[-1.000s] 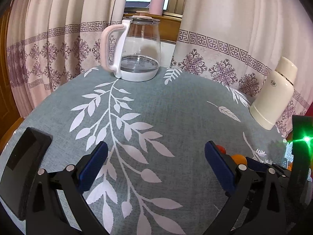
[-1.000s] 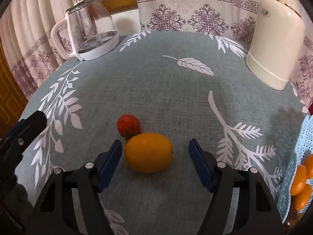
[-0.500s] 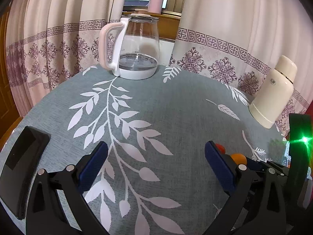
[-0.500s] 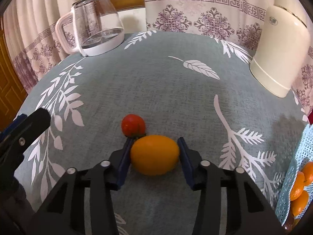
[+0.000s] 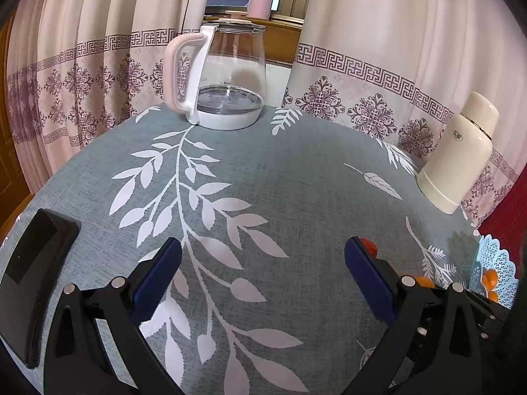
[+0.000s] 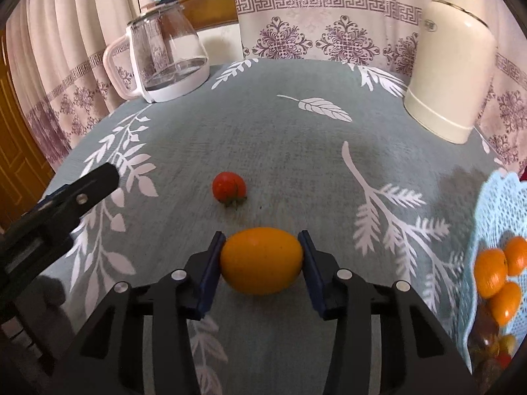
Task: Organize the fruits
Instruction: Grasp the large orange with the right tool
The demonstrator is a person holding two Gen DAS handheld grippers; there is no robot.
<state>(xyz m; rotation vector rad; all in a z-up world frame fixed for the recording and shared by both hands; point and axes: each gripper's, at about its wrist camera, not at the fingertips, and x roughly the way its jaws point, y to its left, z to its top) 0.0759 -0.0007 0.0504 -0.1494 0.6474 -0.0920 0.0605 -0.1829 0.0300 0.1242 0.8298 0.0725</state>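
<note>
- Our right tool (image 6: 262,260) is pinching the orange (image 6: 262,261). One blue pad presses on each end of it.
- The orange lies sideways, so its long way runs from pad to pad.
- We think the orange is lifted a bit off the counter (image 6: 296,151), but we cannot tell for sure.
- The basket (image 6: 494,197) is off to the right of the orange, at the edge of the counter. It already has a few oranges in it.
- So the next move, we think, is to carry the orange to the right and set it in the basket. The right tool is the near one for that.
- A small tomato (image 6: 229,187) sits on the counter just past the orange, a little to the left. It does not touch the orange.
- Our left tool (image 5: 263,270) is spread wide and holds nothing. It hangs over the counter, to the left of the fruit.
- We must not squeeze too hard. The orange is round and smooth, so it may slip out.
</note>
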